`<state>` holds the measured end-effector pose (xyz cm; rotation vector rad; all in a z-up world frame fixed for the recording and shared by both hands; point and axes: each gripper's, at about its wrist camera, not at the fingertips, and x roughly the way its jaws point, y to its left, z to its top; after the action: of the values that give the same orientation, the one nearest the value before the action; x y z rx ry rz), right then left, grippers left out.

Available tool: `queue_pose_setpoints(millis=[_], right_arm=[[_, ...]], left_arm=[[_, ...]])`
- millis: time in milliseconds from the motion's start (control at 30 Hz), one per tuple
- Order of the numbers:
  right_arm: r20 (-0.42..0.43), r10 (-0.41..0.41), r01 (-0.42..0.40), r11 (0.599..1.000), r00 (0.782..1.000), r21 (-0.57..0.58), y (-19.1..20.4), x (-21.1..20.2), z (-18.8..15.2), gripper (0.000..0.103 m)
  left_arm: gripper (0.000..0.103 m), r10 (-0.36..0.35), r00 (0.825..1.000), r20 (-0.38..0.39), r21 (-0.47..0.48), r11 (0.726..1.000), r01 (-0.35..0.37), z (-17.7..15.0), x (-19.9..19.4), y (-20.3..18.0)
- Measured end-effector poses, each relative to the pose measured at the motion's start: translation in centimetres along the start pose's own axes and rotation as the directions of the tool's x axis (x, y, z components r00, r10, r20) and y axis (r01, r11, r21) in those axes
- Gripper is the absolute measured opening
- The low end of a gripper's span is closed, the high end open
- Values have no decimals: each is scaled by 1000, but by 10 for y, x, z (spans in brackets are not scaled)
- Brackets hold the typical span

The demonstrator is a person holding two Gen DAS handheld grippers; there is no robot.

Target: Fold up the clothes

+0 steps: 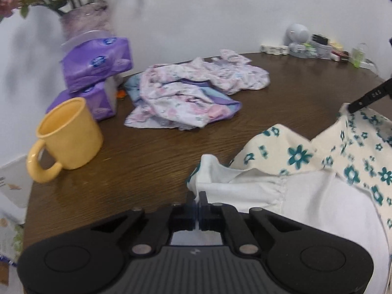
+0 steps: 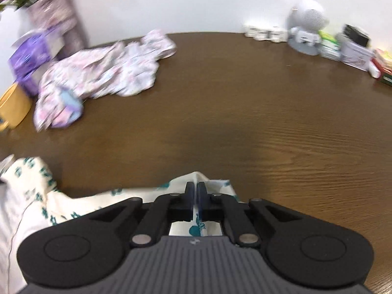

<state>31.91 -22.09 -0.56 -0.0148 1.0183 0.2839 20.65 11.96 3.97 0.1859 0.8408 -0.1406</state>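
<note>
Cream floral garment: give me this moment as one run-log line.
step: folding | left tool: shut on cream floral garment | right tool: shut on same garment | pink floral clothes: untouched, crumpled

Dark wood-grain table (image 2: 281,103), rounded far edge against a plain white wall (image 1: 208,12). Flower vase (image 1: 84,17) at the far-left corner casts soft shadows on the wall. Diffuse light, faint glare on the tabletop.

Left tool (image 1: 197,197) and right tool (image 2: 195,187) both clamped closed.
</note>
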Motion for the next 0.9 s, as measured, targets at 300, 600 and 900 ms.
queue_pose_setpoints(millis=[300, 600, 900], right_arm=[[135, 115, -116, 993, 984, -1, -10, -48, -19, 49], [61, -117, 126, 977, 991, -173, -35, -50, -58, 49], [46, -105, 110, 985, 993, -131, -39, -28, -52, 7]], left_arm=[[9, 45, 999, -12, -32, 998, -45, -5, -3, 6], [37, 19, 1000, -2, -40, 999, -19, -12, -6, 5], [4, 26, 999, -26, -47, 999, -27, -13, 4, 3]])
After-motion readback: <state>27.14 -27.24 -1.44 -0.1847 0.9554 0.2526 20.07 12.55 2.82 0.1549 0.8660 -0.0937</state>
